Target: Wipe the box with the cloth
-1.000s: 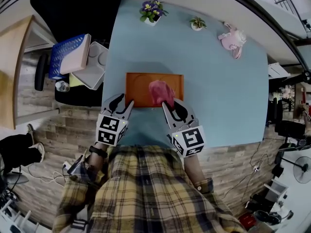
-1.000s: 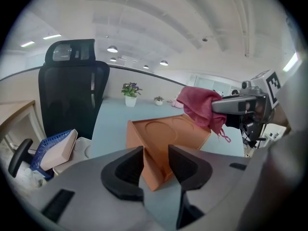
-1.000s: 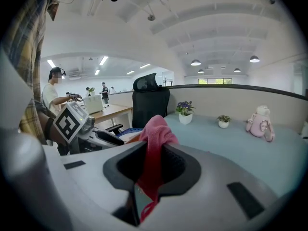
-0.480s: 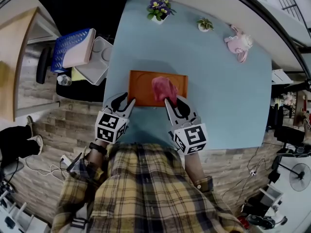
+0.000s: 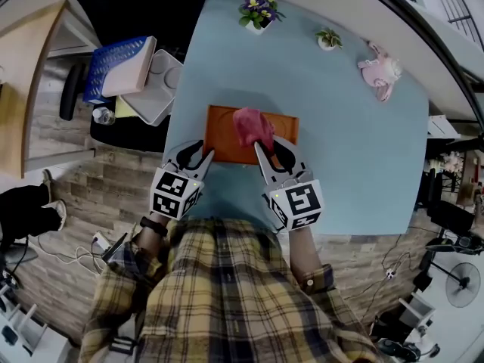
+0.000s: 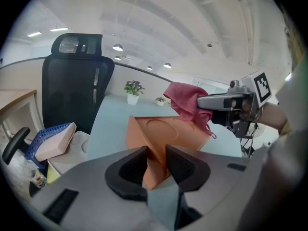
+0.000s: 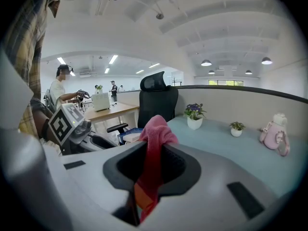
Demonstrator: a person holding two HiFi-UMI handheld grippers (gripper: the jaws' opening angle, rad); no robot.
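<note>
The left gripper (image 5: 198,151), whose jaws have just been closing on the 7 o'clock corner of the box (image 5: 221,127) near the 6 o'clock edge of the table (image 5: 340,142), grips so little that a firm wipe by the right gripper (image 5: 274,148), clamped on the cloth (image 5: 251,125), could pivot it loose.

Blue table (image 5: 344,138), black chair (image 6: 71,97), wood-plank floor (image 5: 98,195)

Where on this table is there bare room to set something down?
Widest bare patch: light-blue tabletop right of the flat orange box, short of the pink toy-like object. Another band between the box and the purple-flowered pot and small green plant. Crowded: over the box, where the bunched pink cloth is.
</note>
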